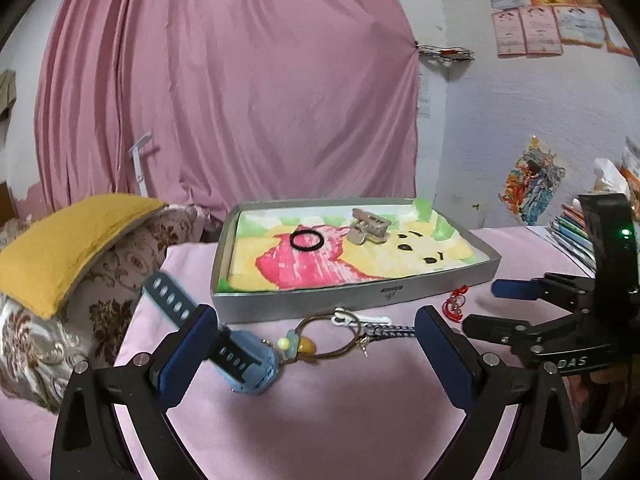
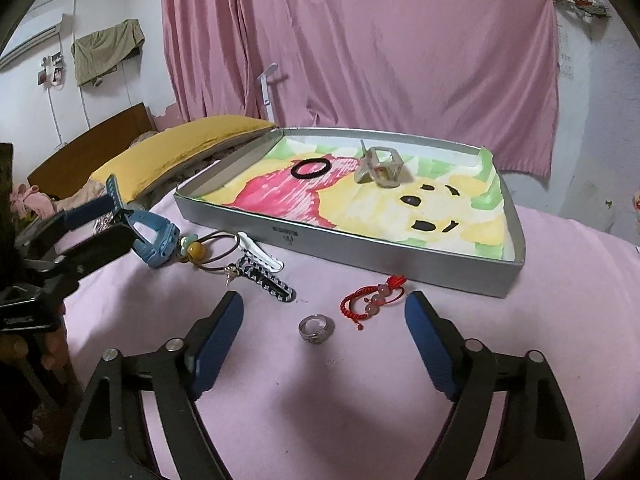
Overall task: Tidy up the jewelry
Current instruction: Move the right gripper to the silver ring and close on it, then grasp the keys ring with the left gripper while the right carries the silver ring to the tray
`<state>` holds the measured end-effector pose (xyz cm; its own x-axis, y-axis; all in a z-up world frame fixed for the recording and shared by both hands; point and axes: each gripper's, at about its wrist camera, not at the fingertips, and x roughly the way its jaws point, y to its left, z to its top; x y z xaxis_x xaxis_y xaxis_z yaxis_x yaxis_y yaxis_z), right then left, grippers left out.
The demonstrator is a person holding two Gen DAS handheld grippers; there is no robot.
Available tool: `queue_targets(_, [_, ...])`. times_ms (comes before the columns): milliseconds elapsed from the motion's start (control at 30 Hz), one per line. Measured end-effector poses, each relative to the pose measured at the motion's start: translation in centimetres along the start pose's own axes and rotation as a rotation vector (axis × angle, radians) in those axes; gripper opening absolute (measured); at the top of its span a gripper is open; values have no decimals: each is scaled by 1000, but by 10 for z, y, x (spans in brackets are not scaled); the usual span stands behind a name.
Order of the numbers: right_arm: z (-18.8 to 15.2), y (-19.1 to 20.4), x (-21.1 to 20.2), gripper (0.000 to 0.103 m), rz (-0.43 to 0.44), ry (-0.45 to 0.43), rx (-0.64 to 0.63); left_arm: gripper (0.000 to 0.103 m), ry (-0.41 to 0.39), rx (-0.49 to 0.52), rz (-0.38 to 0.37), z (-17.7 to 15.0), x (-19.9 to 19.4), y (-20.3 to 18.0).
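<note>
A grey tray (image 1: 352,298) (image 2: 344,248) with a cartoon-print lining holds a black hair tie (image 1: 306,240) (image 2: 310,169) and a grey claw clip (image 1: 369,226) (image 2: 380,170). On the pink cloth in front lie a blue watch (image 1: 244,360) (image 2: 158,240), a brown hair band with beads (image 1: 320,340) (image 2: 208,252), a white clip (image 2: 260,254), a striped clip (image 2: 268,282), a red string bracelet (image 2: 372,298) (image 1: 454,304) and a silver ring (image 2: 316,329). My left gripper (image 1: 316,356) is open, its left finger against the watch strap. My right gripper (image 2: 324,340) is open around the ring.
A yellow cushion (image 1: 68,240) (image 2: 180,148) lies on patterned bedding left of the table. A pink curtain (image 1: 240,80) hangs behind. Books (image 1: 572,232) are stacked at the right edge. The right gripper's body (image 1: 560,320) shows in the left wrist view.
</note>
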<state>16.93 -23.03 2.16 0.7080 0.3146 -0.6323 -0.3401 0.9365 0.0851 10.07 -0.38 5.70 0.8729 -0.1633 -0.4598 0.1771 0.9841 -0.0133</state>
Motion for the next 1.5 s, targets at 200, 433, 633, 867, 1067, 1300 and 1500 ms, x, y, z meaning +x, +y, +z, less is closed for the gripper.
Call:
queue_targets(200, [-1, 0, 7, 59, 14, 45, -10, 82, 33, 40, -51, 0, 6, -9])
queue_targets(433, [0, -3, 16, 47, 36, 84, -10, 59, 124, 42, -109, -8, 29, -12])
queue_targets(633, [1, -2, 26, 43, 57, 119, -18, 48, 197, 91, -109, -11, 50, -15])
queue_targets(867, [3, 0, 39, 39, 71, 158, -32, 37, 325, 114, -152, -13, 70, -17])
queue_targets(1067, [3, 6, 46, 33, 68, 187, -55, 30, 375, 177, -119, -12, 81, -22])
queue_targets(1300, [3, 9, 46, 32, 58, 194, -76, 21, 410, 227, -120, -12, 85, -25])
queue_targets(1500, [2, 8, 45, 18, 53, 194, -77, 4, 429, 246, -105, -11, 88, -29])
